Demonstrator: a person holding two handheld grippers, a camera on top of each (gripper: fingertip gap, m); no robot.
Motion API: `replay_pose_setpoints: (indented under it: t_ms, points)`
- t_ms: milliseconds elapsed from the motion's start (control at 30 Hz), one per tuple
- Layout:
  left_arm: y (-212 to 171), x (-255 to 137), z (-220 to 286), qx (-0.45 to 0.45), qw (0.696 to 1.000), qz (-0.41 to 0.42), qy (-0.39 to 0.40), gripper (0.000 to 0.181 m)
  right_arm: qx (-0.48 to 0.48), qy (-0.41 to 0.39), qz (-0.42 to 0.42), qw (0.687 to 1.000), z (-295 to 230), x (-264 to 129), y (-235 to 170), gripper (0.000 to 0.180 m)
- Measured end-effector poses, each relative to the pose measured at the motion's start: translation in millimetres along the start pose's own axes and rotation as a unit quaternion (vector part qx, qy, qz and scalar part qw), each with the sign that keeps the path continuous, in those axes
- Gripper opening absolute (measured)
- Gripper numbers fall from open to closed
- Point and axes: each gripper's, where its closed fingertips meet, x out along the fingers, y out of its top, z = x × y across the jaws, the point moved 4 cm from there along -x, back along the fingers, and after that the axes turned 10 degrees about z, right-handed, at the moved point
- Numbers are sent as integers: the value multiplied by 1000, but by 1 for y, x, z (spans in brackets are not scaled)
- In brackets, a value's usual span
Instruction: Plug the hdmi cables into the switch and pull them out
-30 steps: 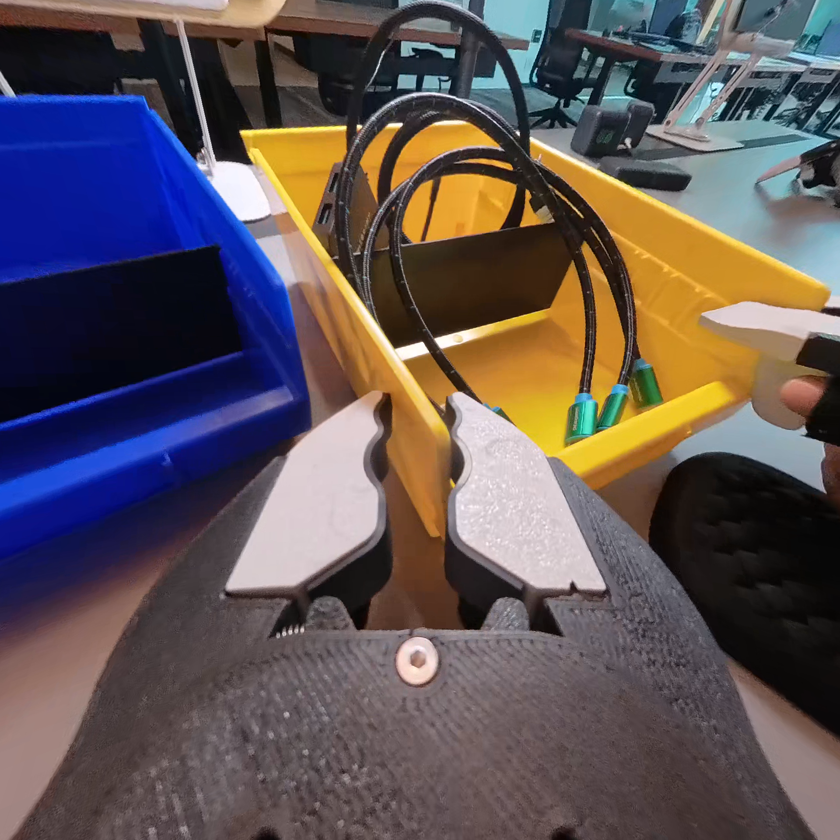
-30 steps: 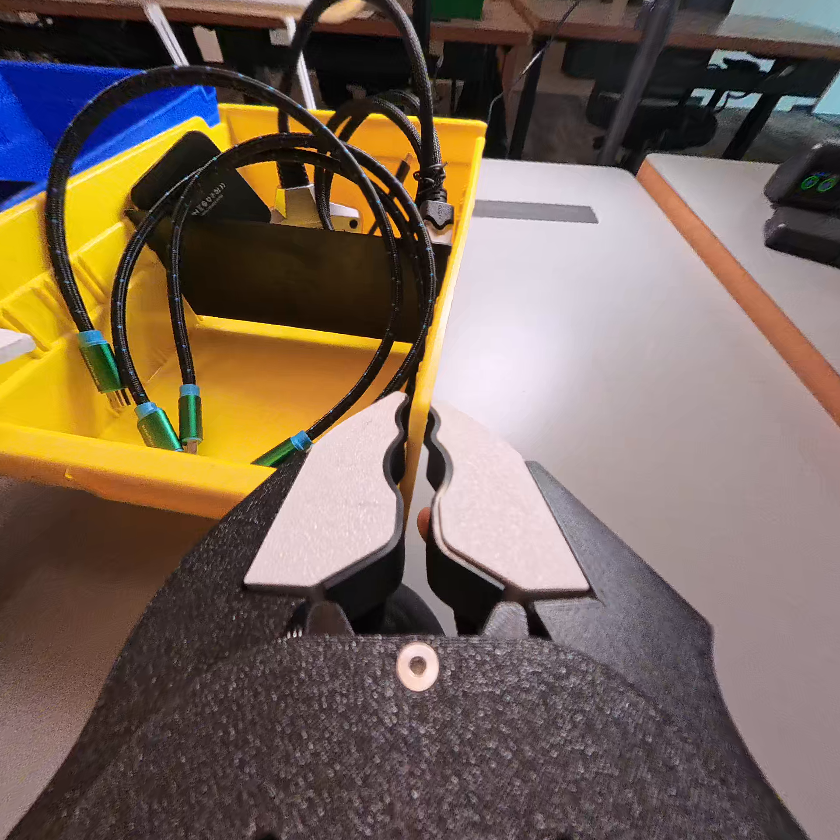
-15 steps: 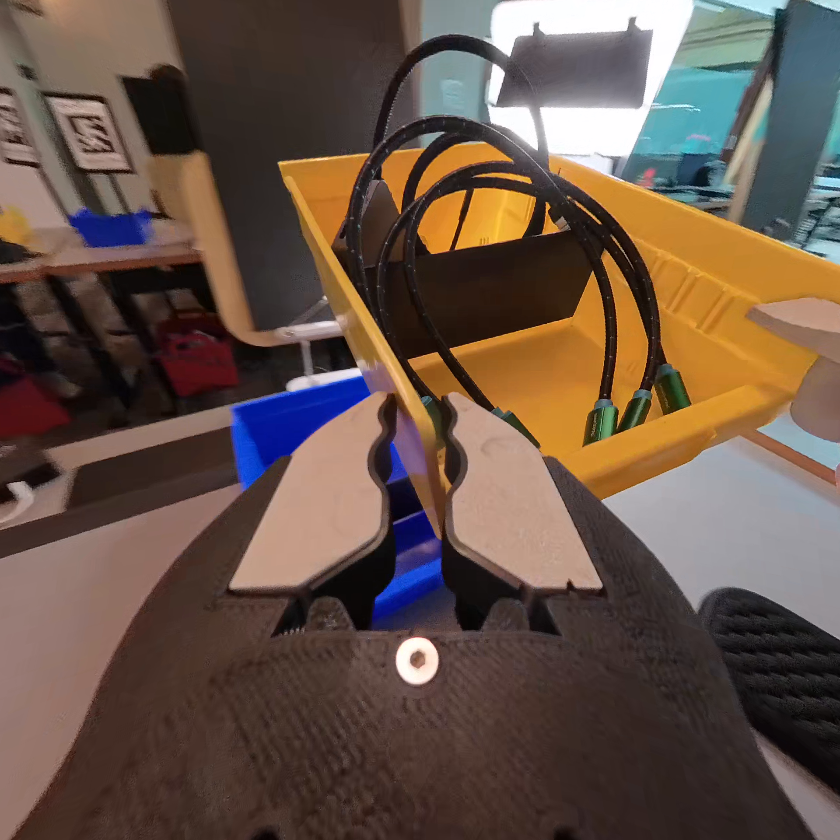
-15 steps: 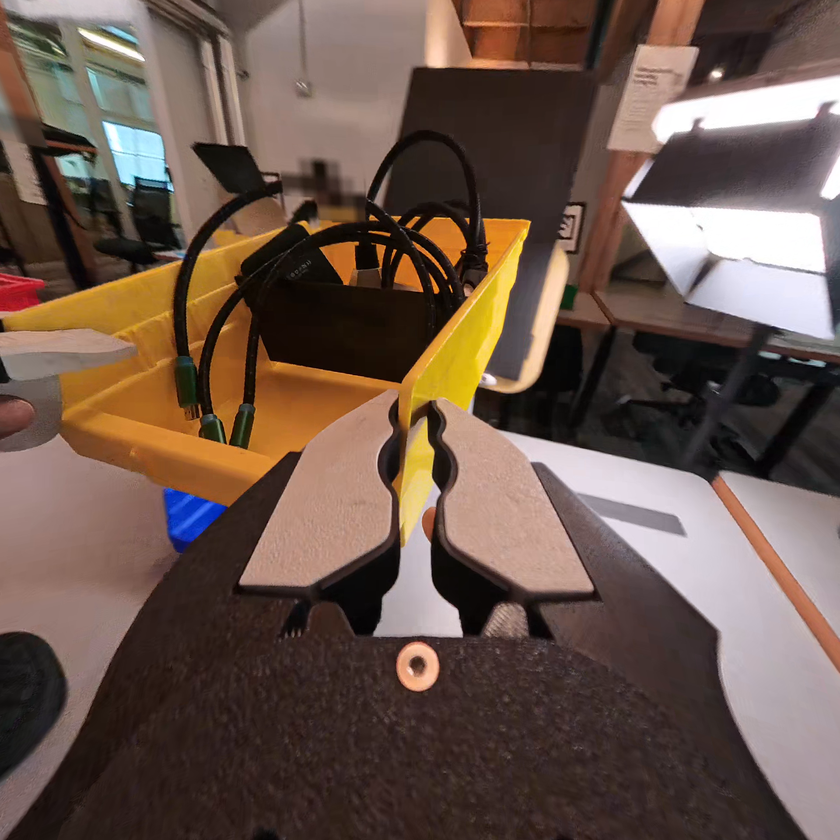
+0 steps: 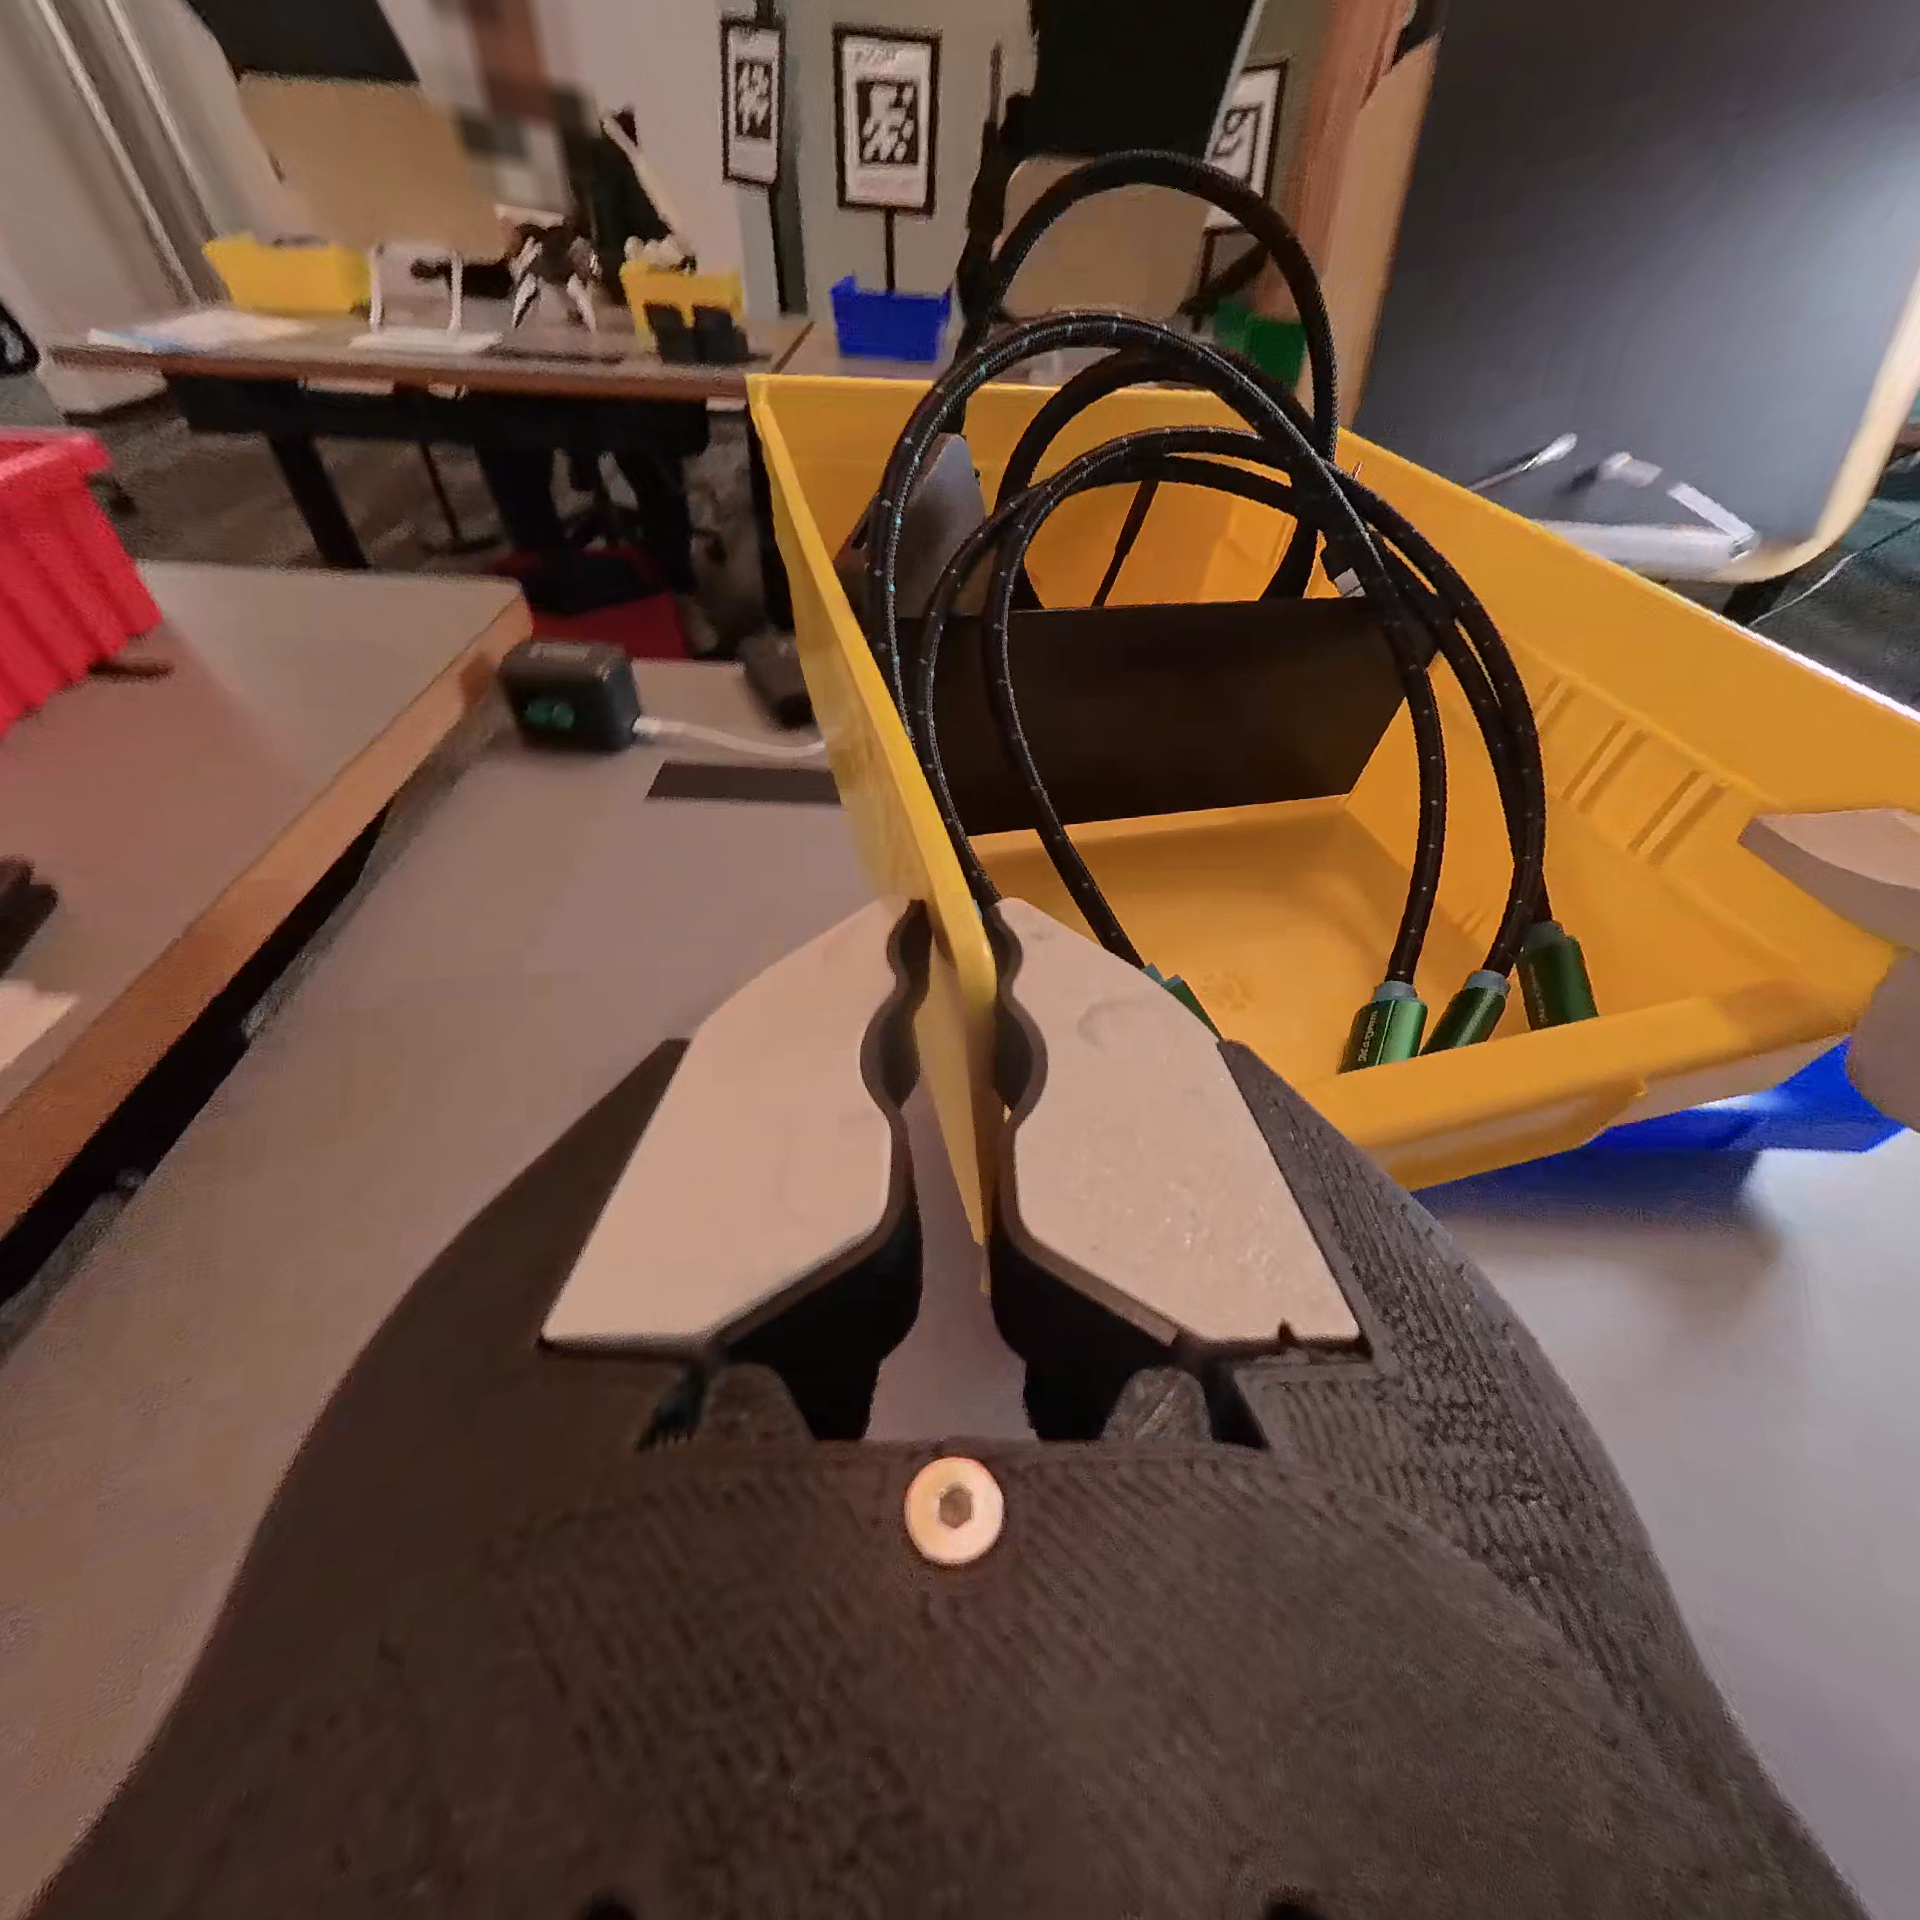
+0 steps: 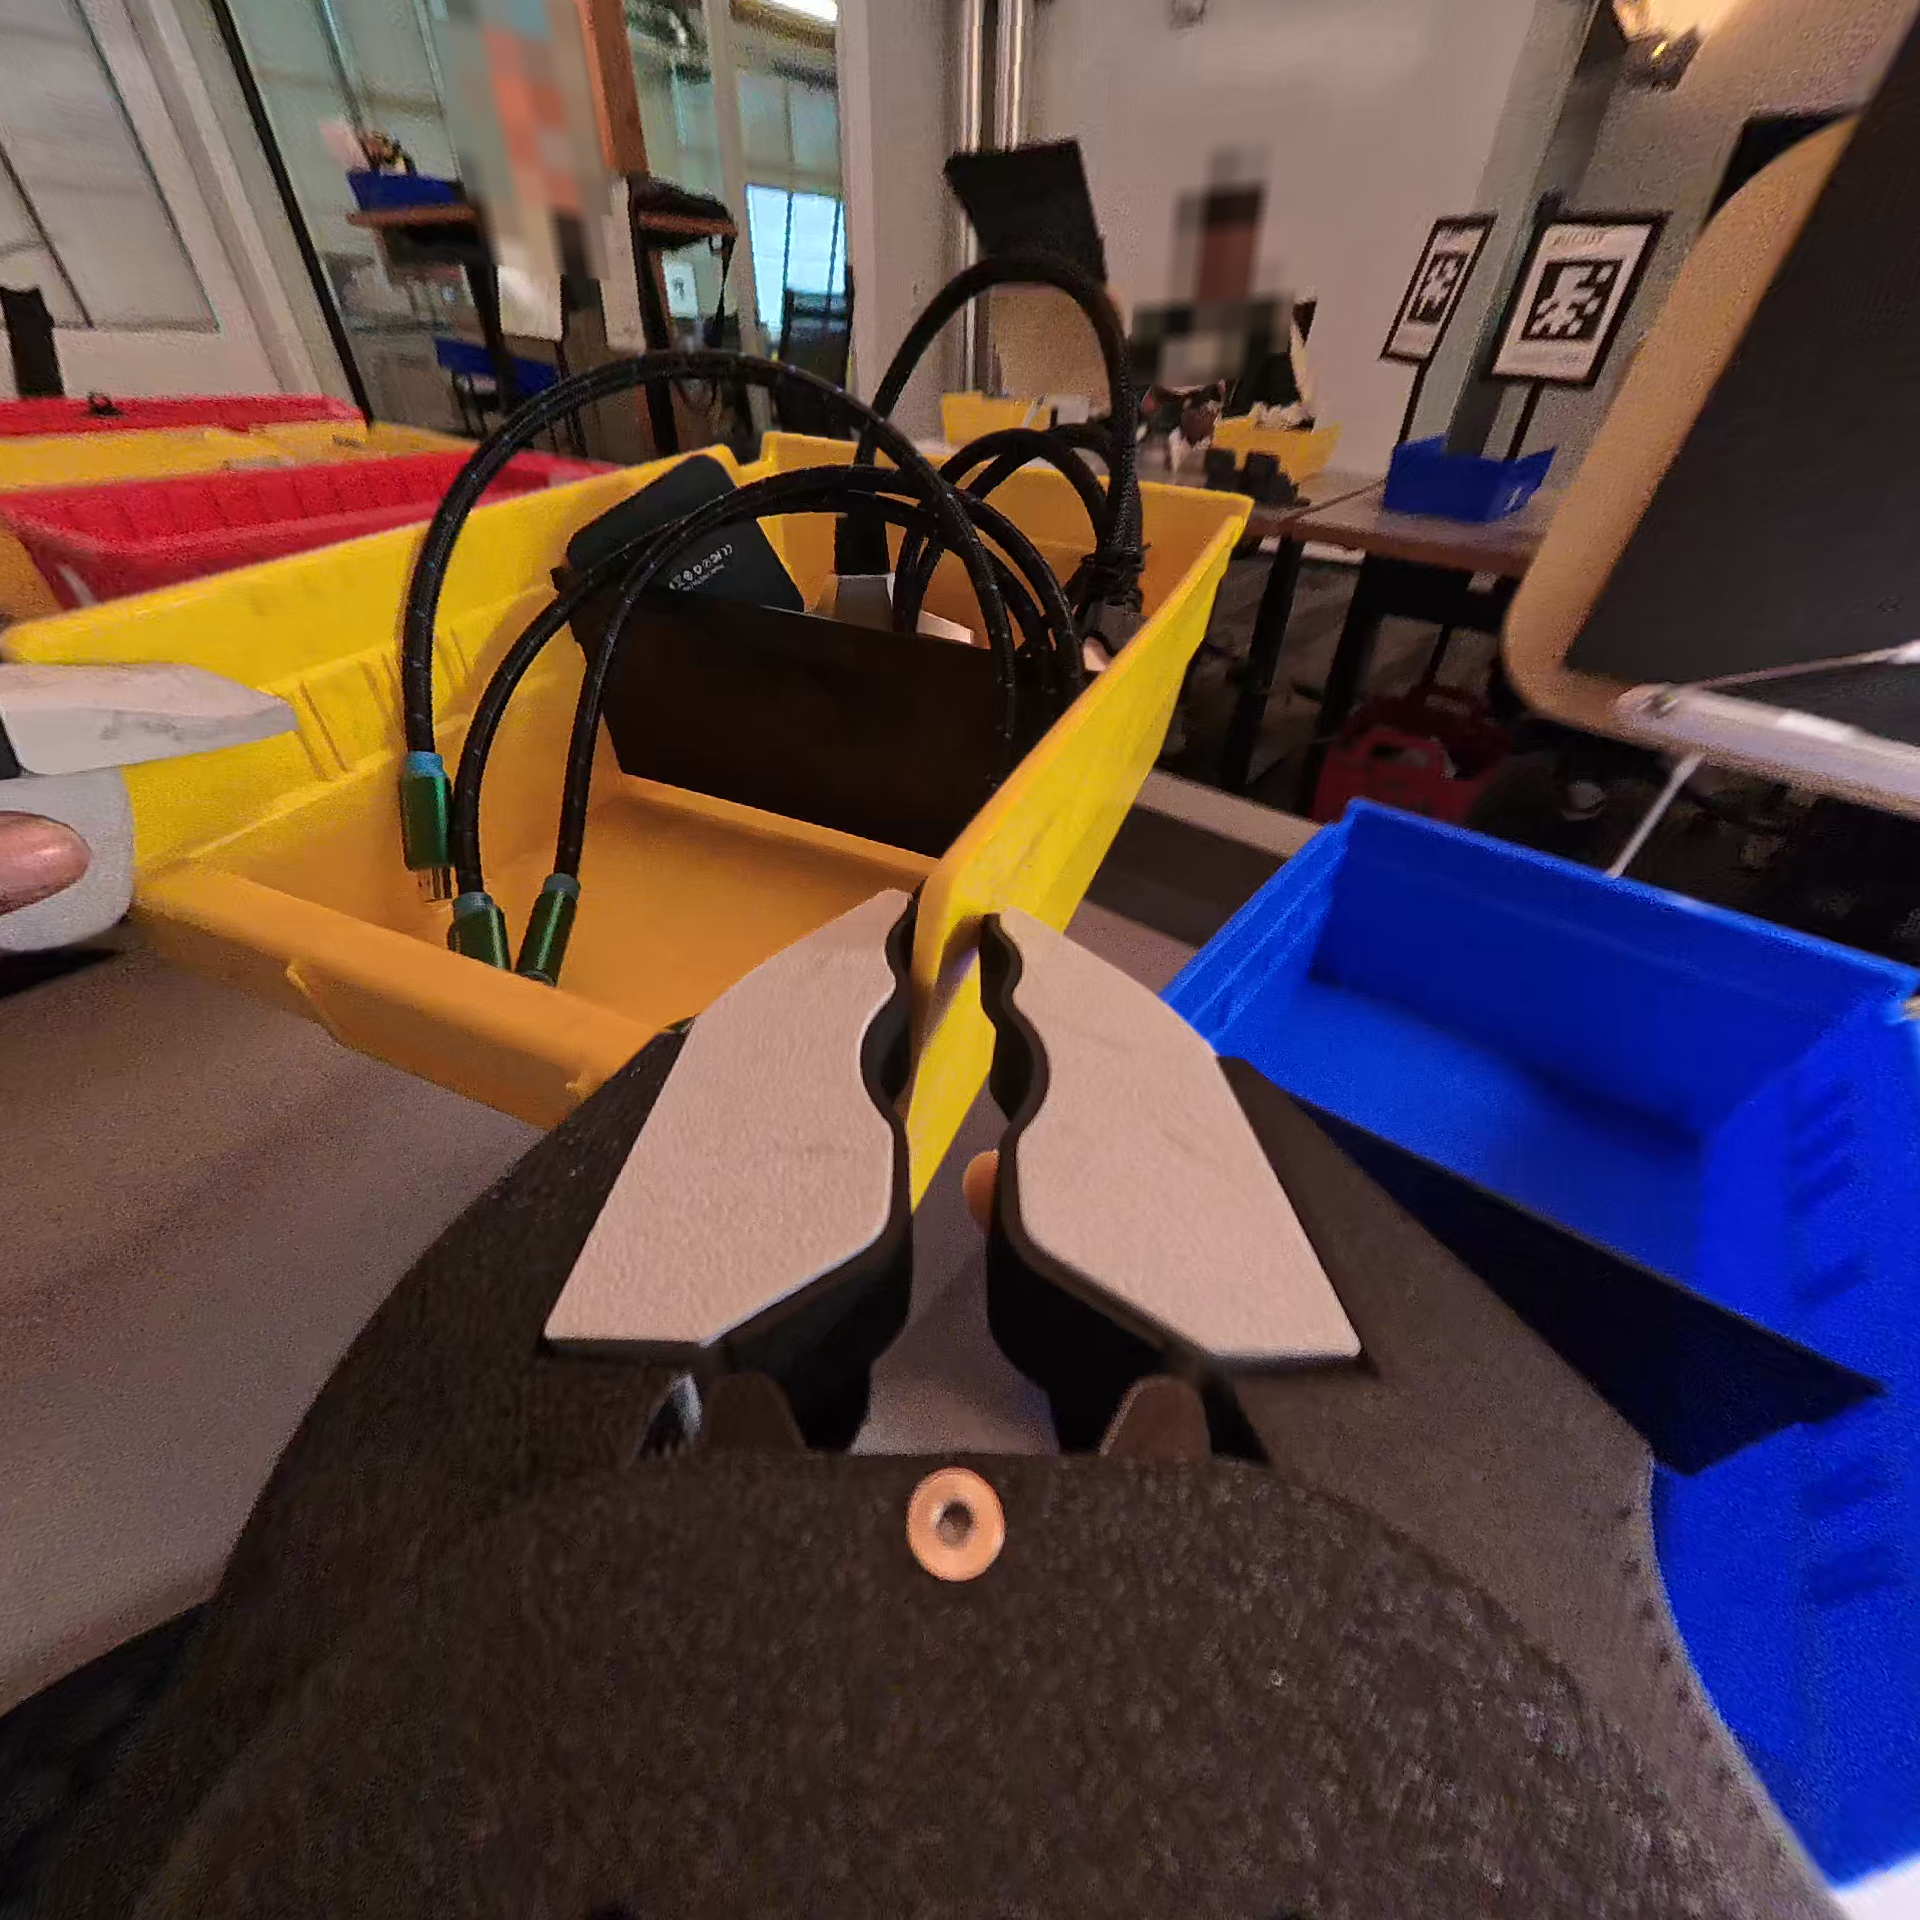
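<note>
A yellow bin [image 5: 1621, 665] holds black braided HDMI cables [image 5: 1423, 727] with green plugs [image 5: 1465, 1023] hanging loose in its front compartment. A black divider [image 5: 1143, 707] crosses the bin; the black switch [image 6: 686, 545] leans behind it. My left gripper [image 5: 951, 920] is shut on the bin's left wall. My right gripper [image 6: 945, 920] is shut on the bin's right wall [image 6: 1081, 748]. The bin is held above the grey table [image 5: 499, 987]. The cables [image 6: 582, 665] and plugs [image 6: 483, 920] also show in the right wrist view. Whether the cables' far ends sit in the switch is hidden.
A blue bin [image 6: 1558, 1049] sits on the table right of my right gripper; it shows under the yellow bin in the left wrist view [image 5: 1725, 1132]. Red bins [image 6: 208, 499] stand far left. A black charger box [image 5: 566, 691] lies on the table behind.
Both grippers have stayed shut on the yellow bin's walls, lifted it off the table and swung it round. The blue bin now lies to its right instead of its left.
</note>
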Motion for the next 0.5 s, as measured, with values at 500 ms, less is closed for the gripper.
replay_pose_setpoints:
  t_ms: [500]
  points:
    - [-116,30,16,-16,997,-59,-37,11,-26,-43,-71,996,23,-27,-108,11]
